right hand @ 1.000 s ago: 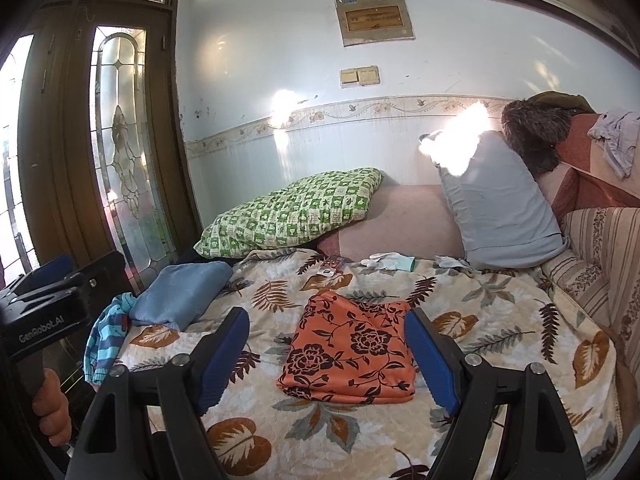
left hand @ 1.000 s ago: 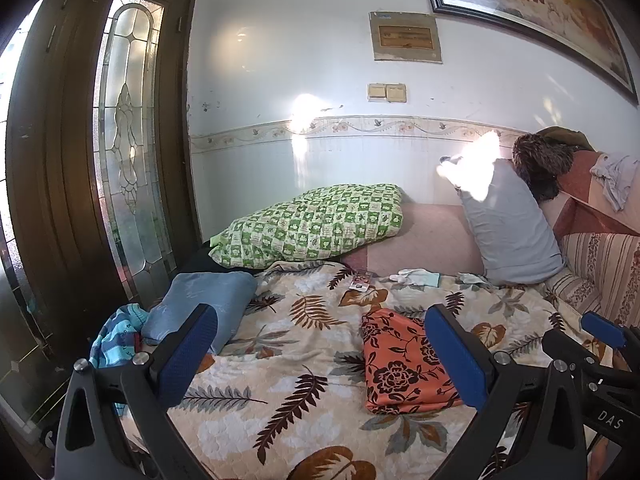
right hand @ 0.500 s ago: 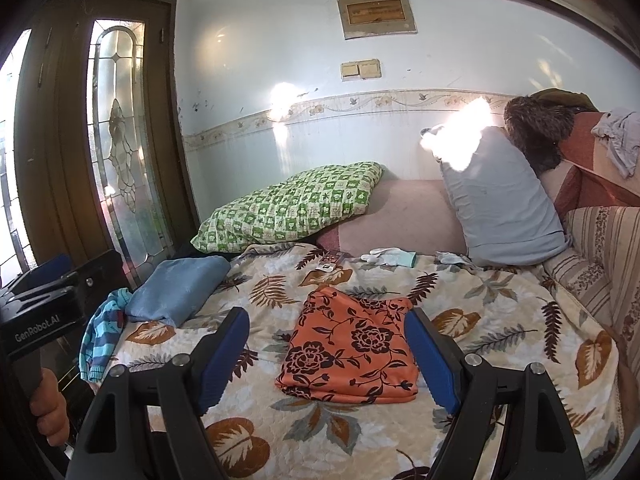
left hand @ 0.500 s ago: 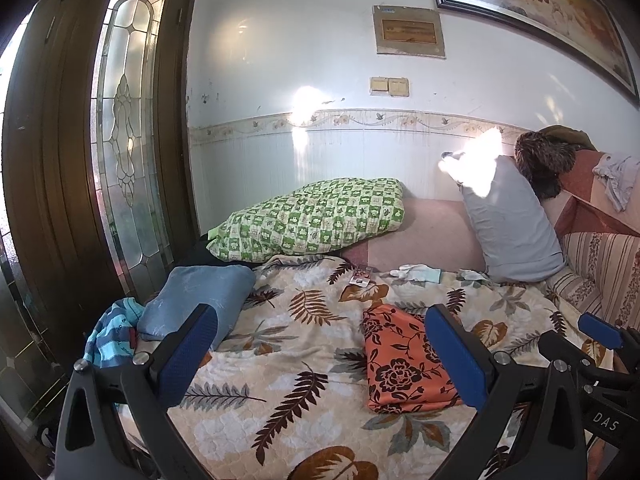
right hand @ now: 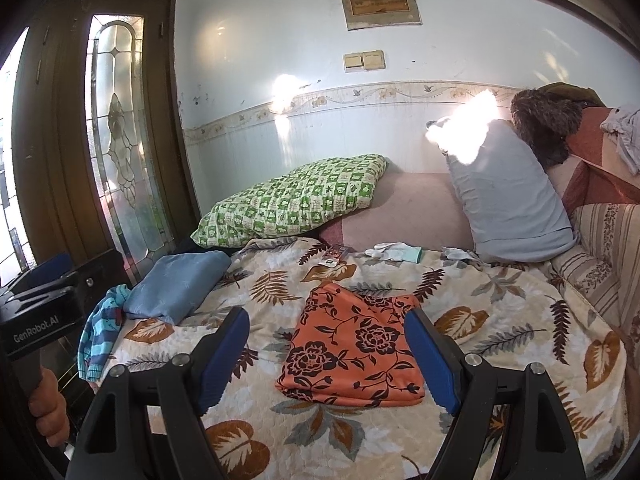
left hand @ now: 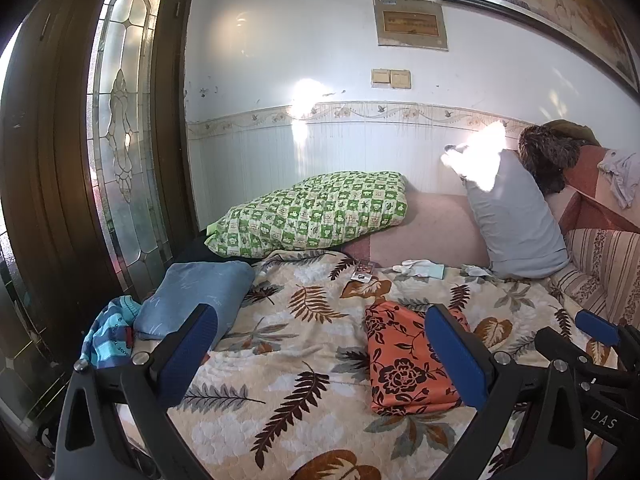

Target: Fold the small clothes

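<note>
An orange cloth with a black flower print (right hand: pixel 352 348) lies folded flat on the leaf-patterned blanket (right hand: pixel 500 320). My right gripper (right hand: pixel 326 356) hangs open just in front of it, nothing between the blue pads. In the left wrist view the same orange cloth (left hand: pixel 404 360) sits to the right of centre, partly behind the right pad. My left gripper (left hand: pixel 324 352) is open too and holds nothing. A blue striped garment (right hand: pixel 98 336) lies crumpled at the bed's left edge, also visible as the striped garment (left hand: pixel 106 330) in the left wrist view.
A folded light-blue cloth (right hand: pixel 176 288) lies at the left. A green checked pillow (right hand: pixel 292 200) and a grey pillow (right hand: pixel 508 196) lean at the back wall. Small white socks (right hand: pixel 394 252) lie near the pillows. A glass-panelled door (right hand: pixel 116 140) stands left; a striped sofa arm (right hand: pixel 608 248) right.
Both views have drifted slightly closer and lower toward the bed. The orange cloth has not moved, and both grippers stay open.
</note>
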A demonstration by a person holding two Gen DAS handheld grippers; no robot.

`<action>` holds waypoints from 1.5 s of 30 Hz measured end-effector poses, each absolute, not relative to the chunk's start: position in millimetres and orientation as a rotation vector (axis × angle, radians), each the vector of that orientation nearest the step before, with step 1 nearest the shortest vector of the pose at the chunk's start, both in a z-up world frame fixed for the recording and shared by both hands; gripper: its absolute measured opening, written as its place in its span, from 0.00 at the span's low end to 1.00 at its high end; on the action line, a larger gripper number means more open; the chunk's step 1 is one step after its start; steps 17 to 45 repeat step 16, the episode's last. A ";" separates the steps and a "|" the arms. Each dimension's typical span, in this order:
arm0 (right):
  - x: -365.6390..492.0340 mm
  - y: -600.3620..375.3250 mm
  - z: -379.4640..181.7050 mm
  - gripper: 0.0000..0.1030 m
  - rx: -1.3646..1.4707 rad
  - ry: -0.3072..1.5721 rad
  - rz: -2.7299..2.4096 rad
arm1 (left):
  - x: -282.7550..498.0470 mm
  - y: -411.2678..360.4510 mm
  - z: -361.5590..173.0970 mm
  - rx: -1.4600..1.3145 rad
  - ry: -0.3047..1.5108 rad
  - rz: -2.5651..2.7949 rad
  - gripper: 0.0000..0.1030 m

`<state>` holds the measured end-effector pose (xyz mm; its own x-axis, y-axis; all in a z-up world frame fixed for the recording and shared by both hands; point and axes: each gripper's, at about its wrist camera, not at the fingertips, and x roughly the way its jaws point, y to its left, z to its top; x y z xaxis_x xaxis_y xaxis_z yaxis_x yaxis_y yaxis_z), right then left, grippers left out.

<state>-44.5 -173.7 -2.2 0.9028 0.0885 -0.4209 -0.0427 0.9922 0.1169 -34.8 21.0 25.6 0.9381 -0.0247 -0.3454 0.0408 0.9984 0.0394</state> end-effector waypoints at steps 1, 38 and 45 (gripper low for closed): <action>-43.1 -173.8 -1.5 0.80 0.106 0.437 0.069 | -33.7 21.6 25.5 0.046 0.352 -0.032 1.00; -5.4 -195.9 -15.7 0.80 0.132 0.454 0.053 | 15.6 12.7 2.5 0.009 0.417 -0.052 1.00; -5.4 -195.9 -15.7 0.80 0.132 0.454 0.053 | 15.6 12.7 2.5 0.009 0.417 -0.052 1.00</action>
